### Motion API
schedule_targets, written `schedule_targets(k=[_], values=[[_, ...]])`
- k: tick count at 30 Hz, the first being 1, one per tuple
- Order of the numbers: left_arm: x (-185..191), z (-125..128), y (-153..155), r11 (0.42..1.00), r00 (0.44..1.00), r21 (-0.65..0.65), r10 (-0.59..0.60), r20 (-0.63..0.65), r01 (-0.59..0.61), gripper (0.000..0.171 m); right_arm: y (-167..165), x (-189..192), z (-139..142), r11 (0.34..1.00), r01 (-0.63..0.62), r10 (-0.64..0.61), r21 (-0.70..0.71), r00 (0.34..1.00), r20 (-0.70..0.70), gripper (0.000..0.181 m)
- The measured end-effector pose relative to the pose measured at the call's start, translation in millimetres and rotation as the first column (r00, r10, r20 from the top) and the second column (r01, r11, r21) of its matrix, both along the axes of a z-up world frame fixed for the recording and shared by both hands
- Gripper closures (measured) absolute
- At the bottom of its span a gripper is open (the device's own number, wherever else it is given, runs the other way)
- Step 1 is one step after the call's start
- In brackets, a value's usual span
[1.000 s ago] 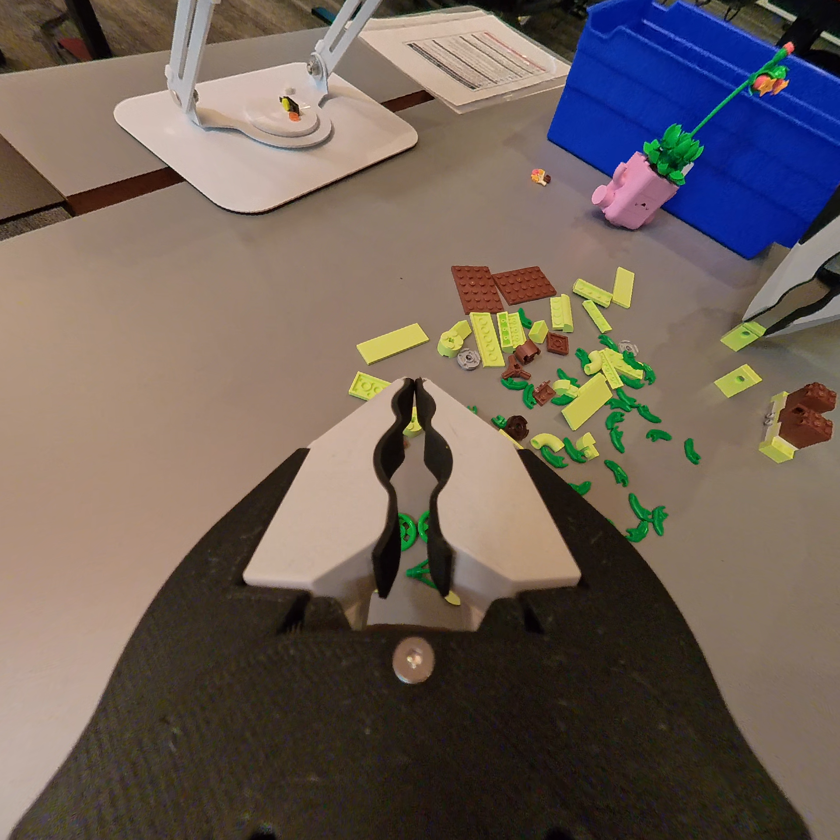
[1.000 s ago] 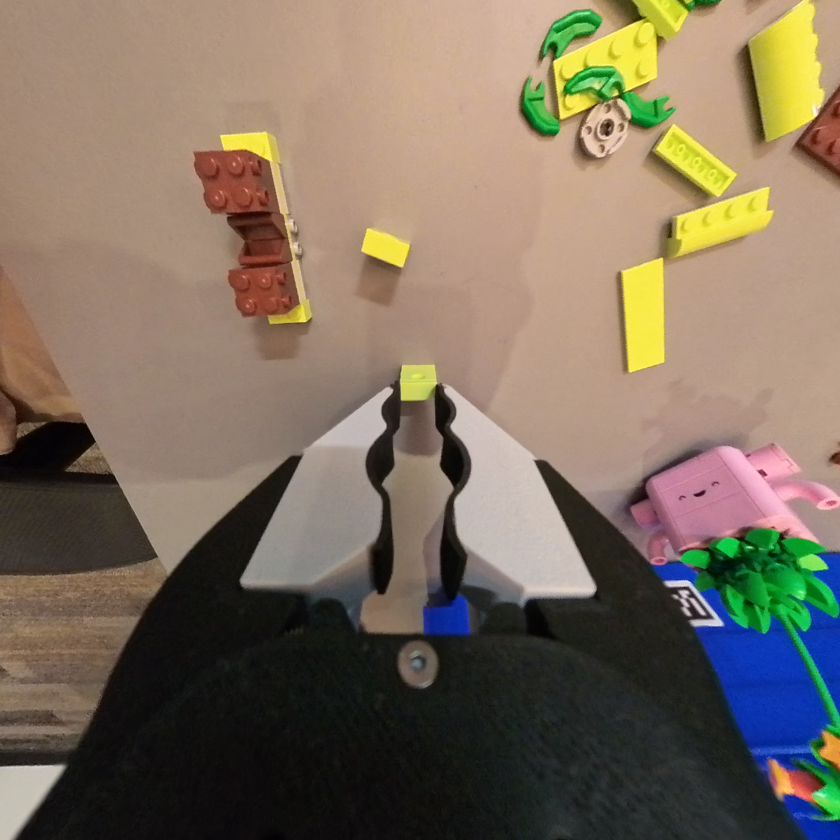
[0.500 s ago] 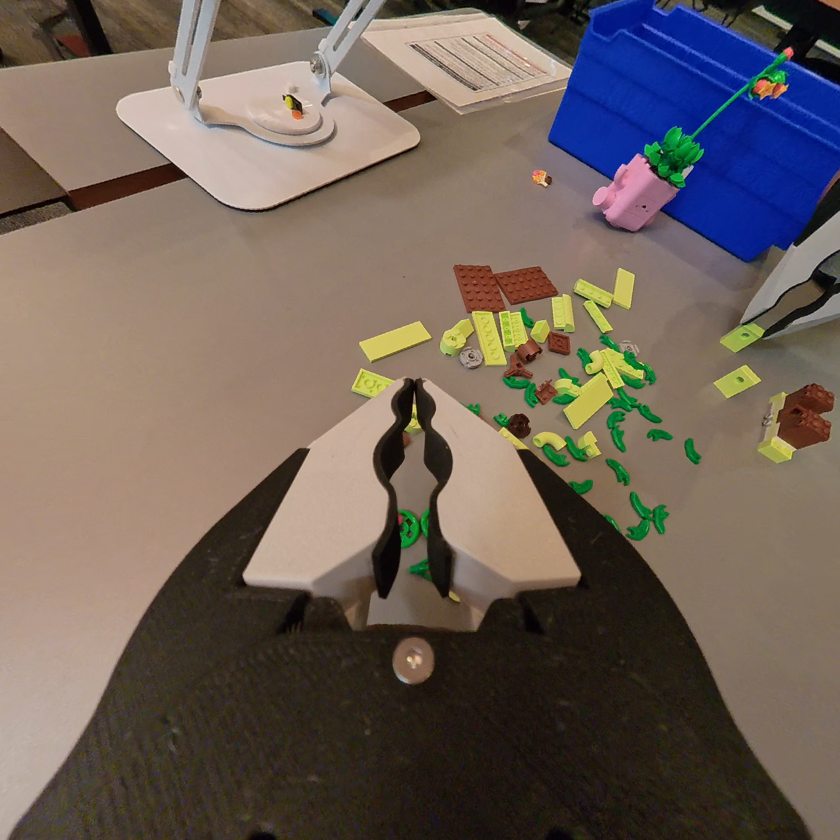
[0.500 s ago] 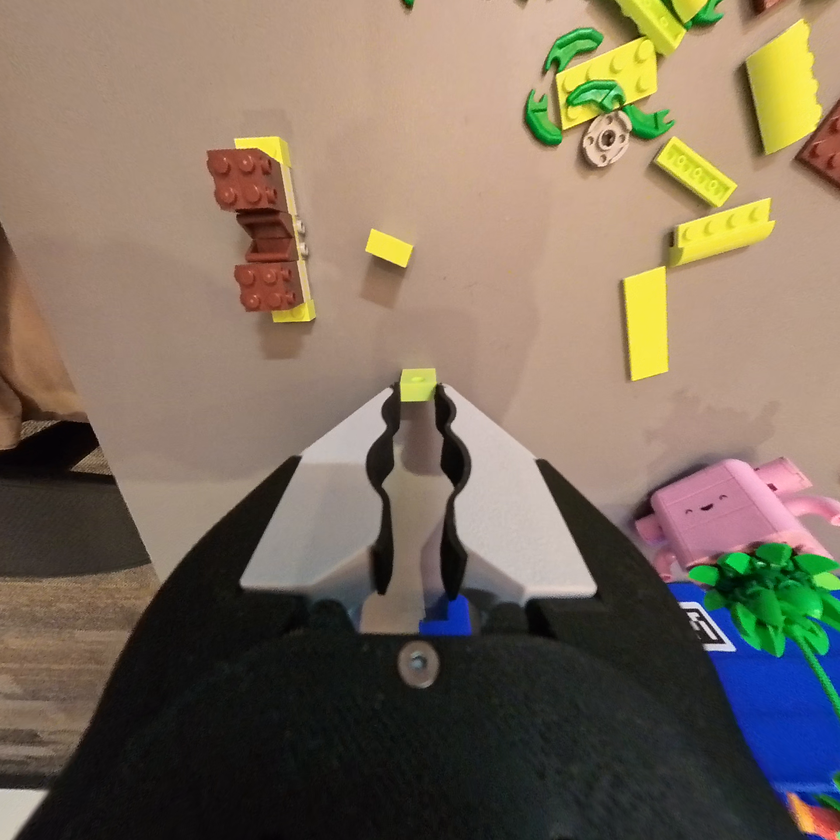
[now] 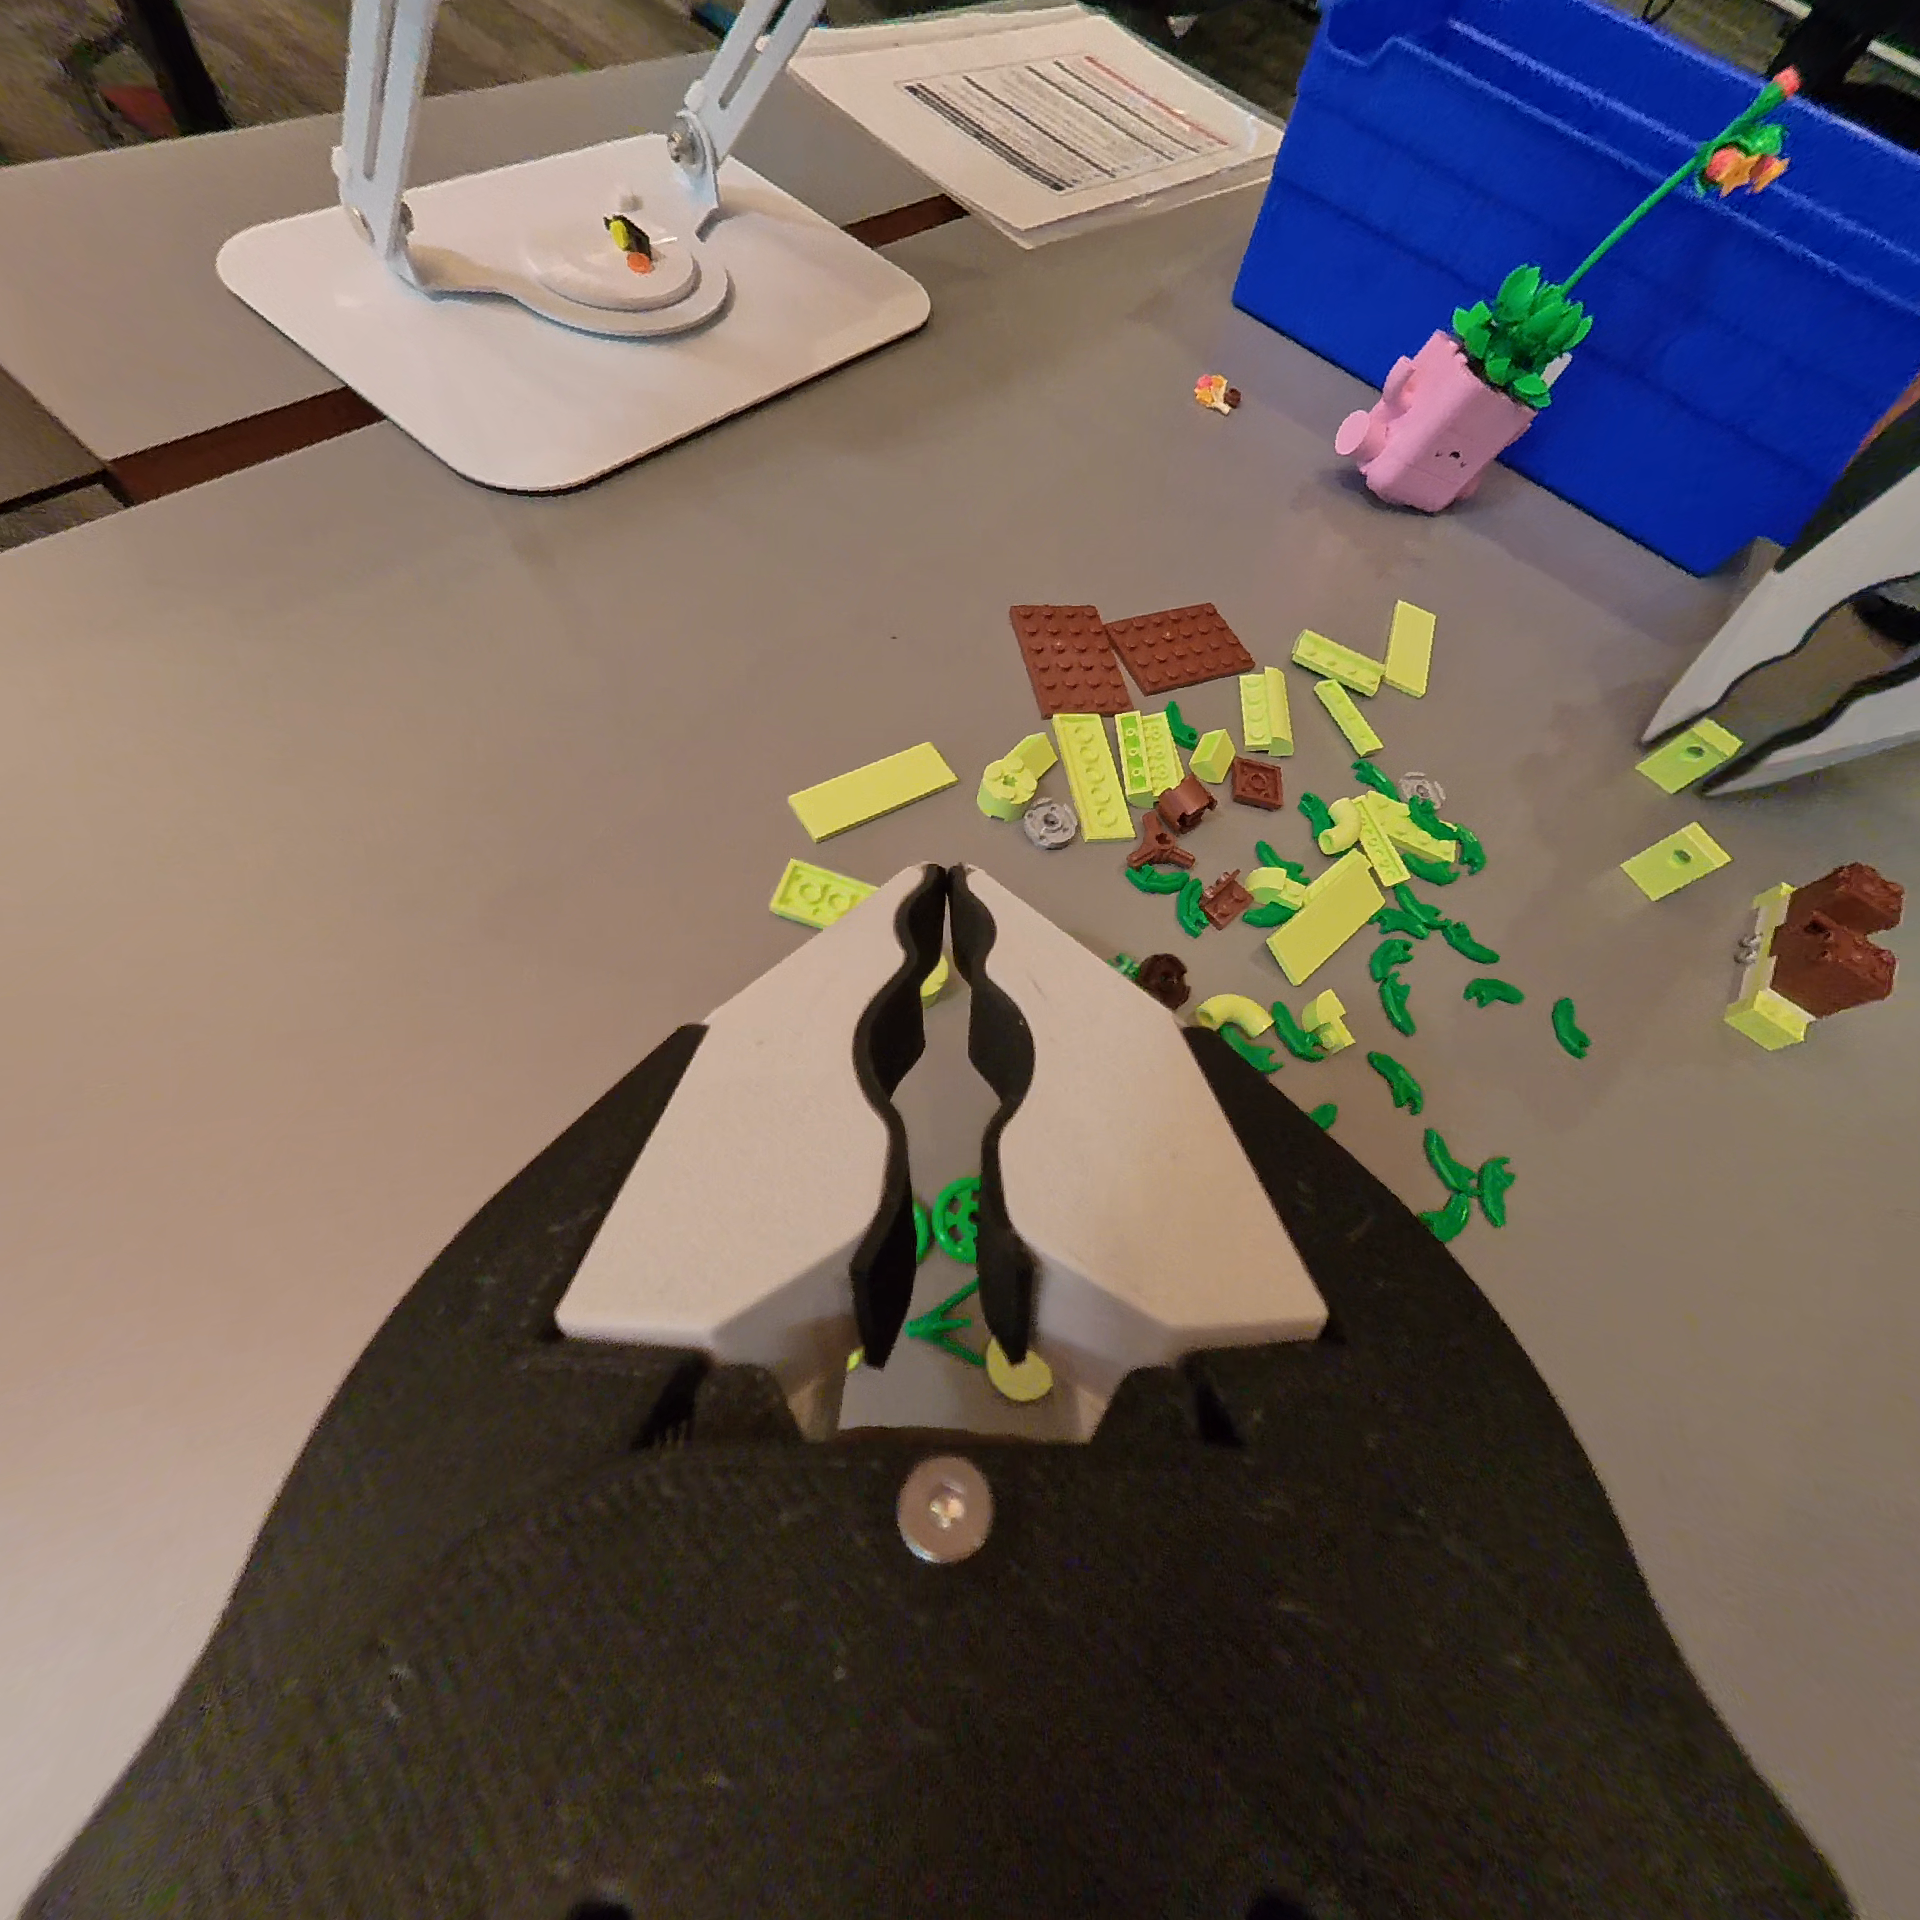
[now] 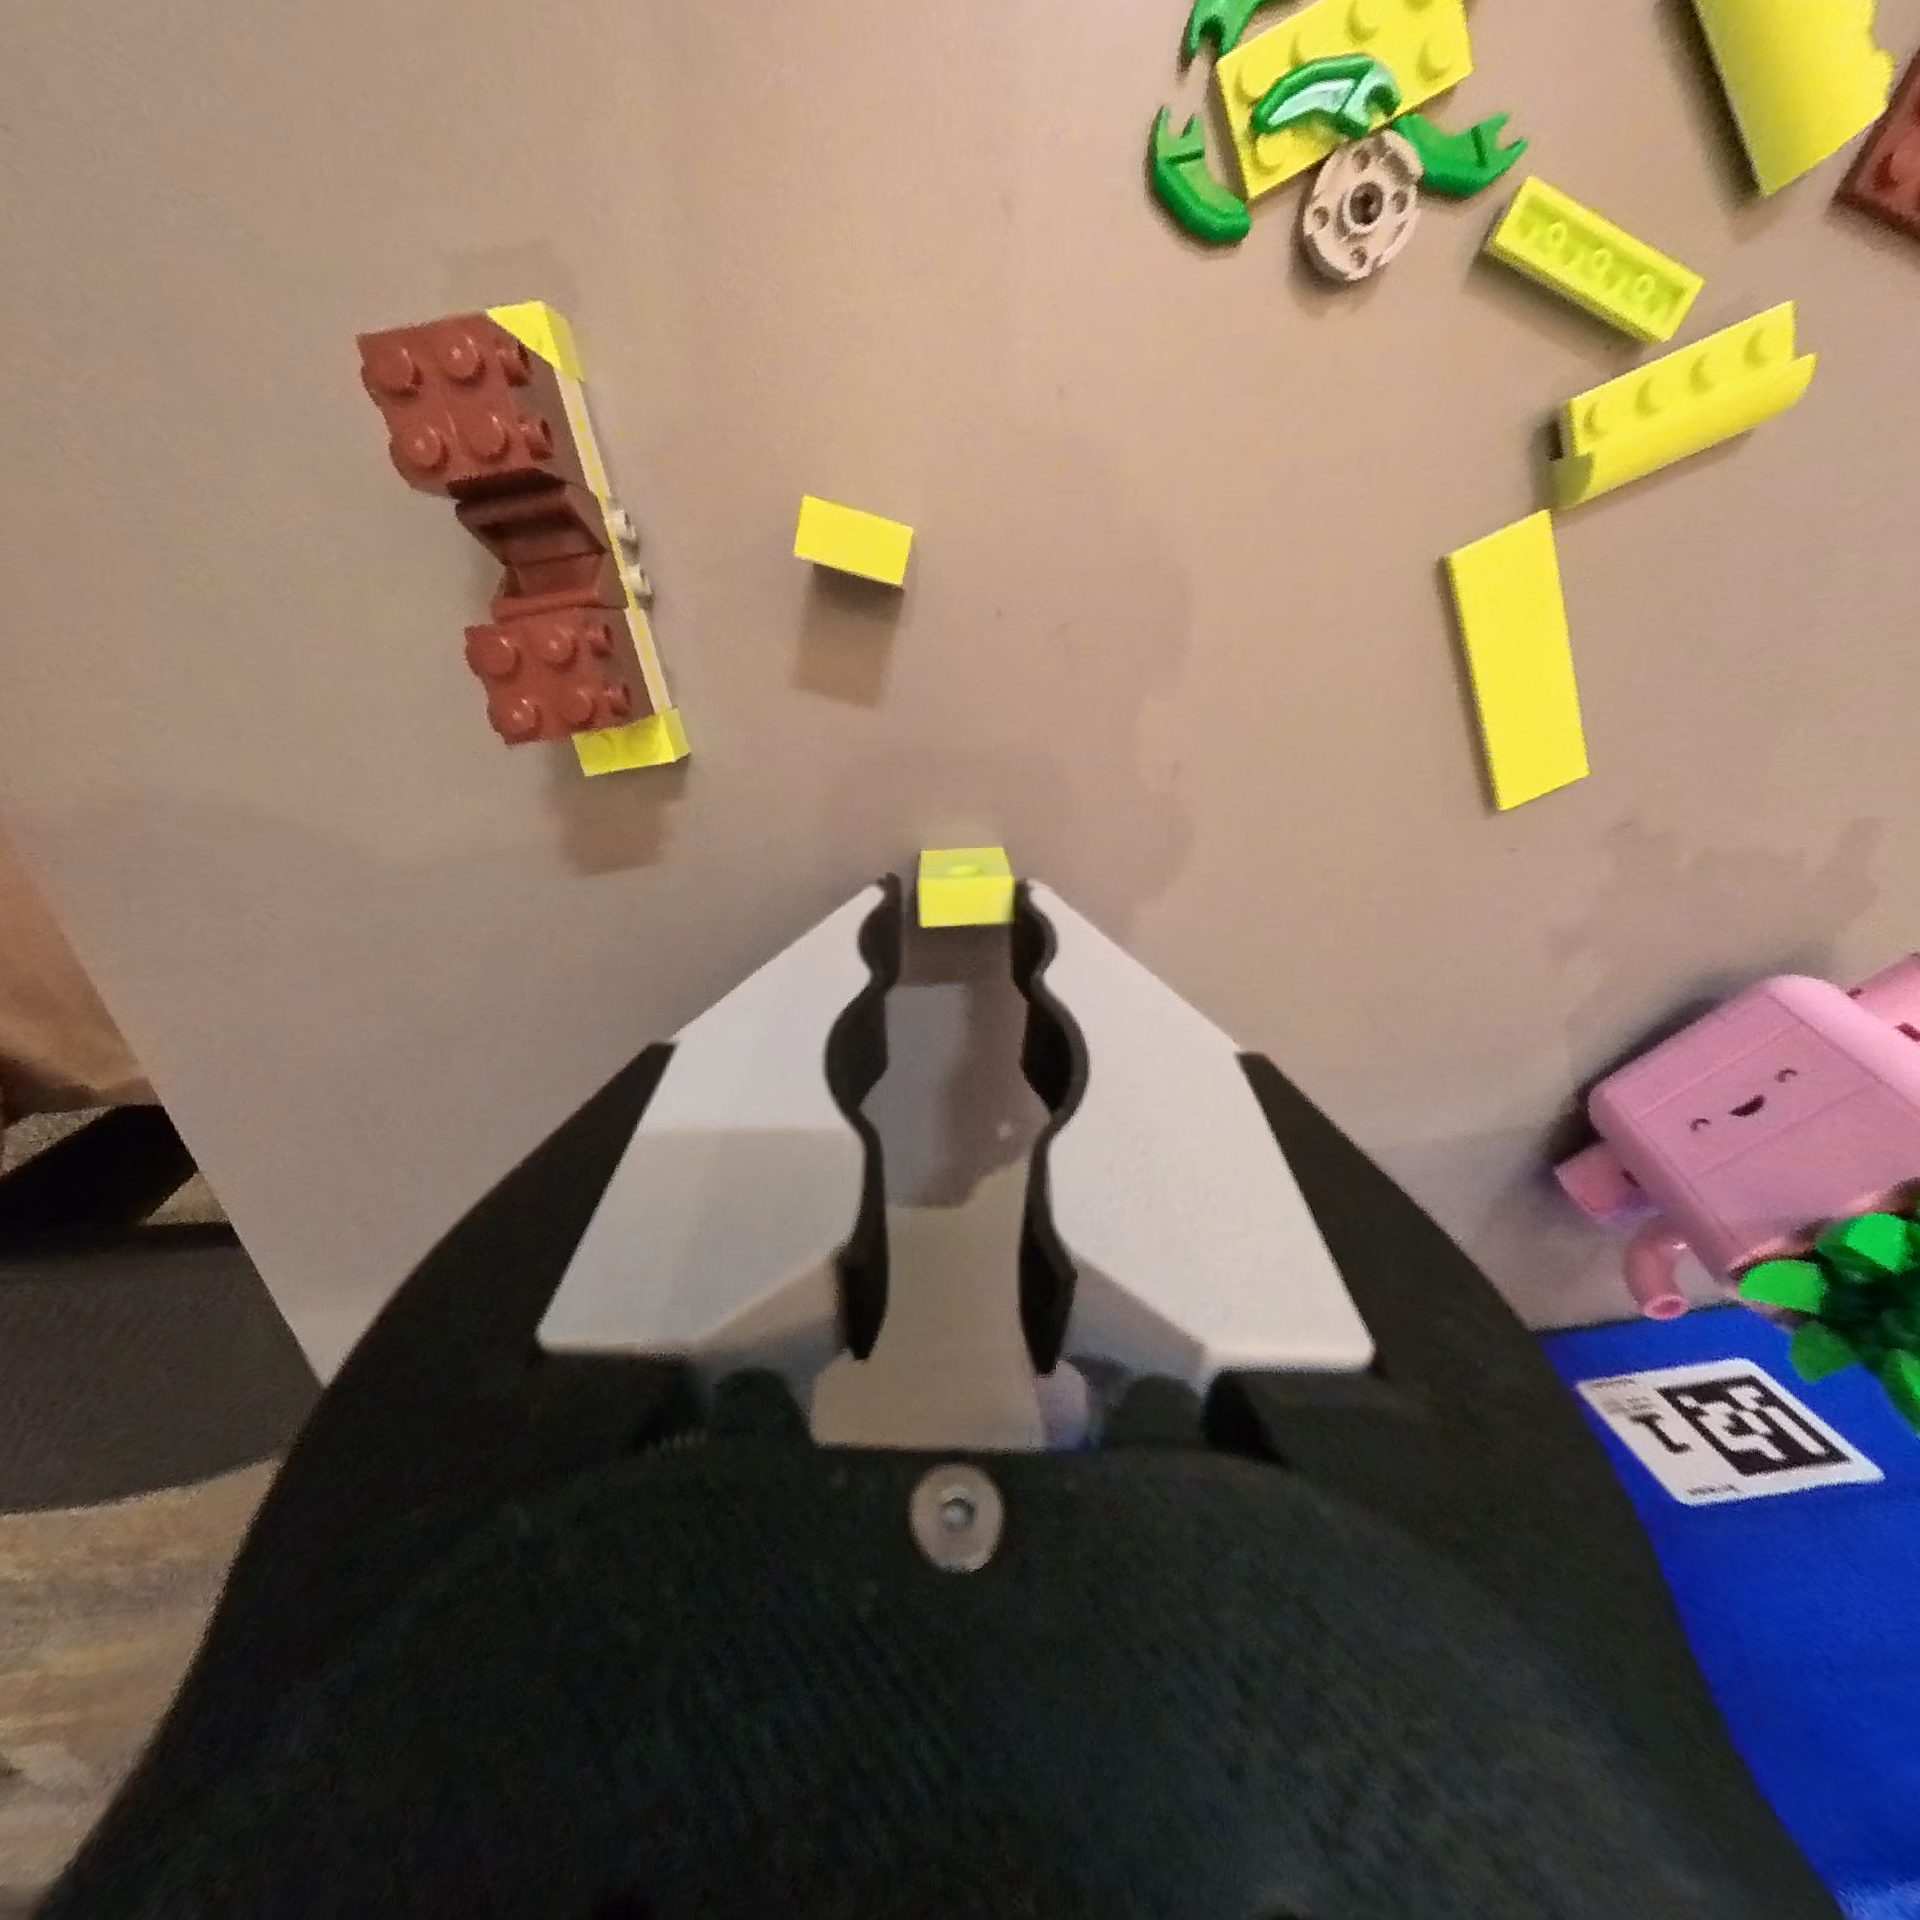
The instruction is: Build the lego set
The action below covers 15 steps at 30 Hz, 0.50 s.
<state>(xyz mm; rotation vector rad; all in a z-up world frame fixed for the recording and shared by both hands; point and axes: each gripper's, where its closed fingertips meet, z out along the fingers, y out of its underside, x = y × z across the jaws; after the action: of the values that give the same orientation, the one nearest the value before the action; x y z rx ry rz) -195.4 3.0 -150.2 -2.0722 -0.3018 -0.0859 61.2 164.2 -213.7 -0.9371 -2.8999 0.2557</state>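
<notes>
Left wrist view: your left gripper (image 5: 951,878) was closed, empty, above loose pile (image 5: 1288,862); brown-and-lime subassembly (image 5: 1813,961) lay at 3 o'clock, finished pink pot plant (image 5: 1449,426) at 1 o'clock.

Right wrist view: your right gripper (image 6: 964,886) pinched small lime plate (image 6: 964,883); subassembly (image 6: 520,540) at 10 o'clock. Most pieces unbuilt

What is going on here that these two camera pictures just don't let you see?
- Left wrist view: the left gripper covers part of the green pieces beneath it.
- Left wrist view: the right gripper is cut off by the frame's edge.
- Right wrist view: the pink figure is cut off by the edge.
- Right wrist view: the small yellow piece is slightly blurred, so its detail is unclear.
</notes>
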Motion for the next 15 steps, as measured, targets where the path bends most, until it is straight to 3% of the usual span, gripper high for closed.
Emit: schedule_targets(k=[5,8,12,15], values=[[20,9,17,0.997,0.998,0.039,-0.062,0.011,0.061,0.171,-6,-5,2,0.996,0.058,-0.061,-0.075,0.997,-0.047,0.166],[54,28,39,0.976,0.984,0.15,-0.17,0.055,0.16,0.162,-19,-16,24,0.982,0.096,-0.118,-0.165,0.985,-0.126,0.166],[137,53,68,0.851,0.891,0.301,-0.453,0.008,0.43,0.137,-54,-33,78,0.877,0.178,-0.266,-0.446,0.953,-0.144,0.166],[193,61,82,0.762,0.814,0.365,-0.58,0.019,0.535,0.134,-70,-41,116,0.779,0.195,-0.346,-0.596,0.926,-0.15,0.166]])
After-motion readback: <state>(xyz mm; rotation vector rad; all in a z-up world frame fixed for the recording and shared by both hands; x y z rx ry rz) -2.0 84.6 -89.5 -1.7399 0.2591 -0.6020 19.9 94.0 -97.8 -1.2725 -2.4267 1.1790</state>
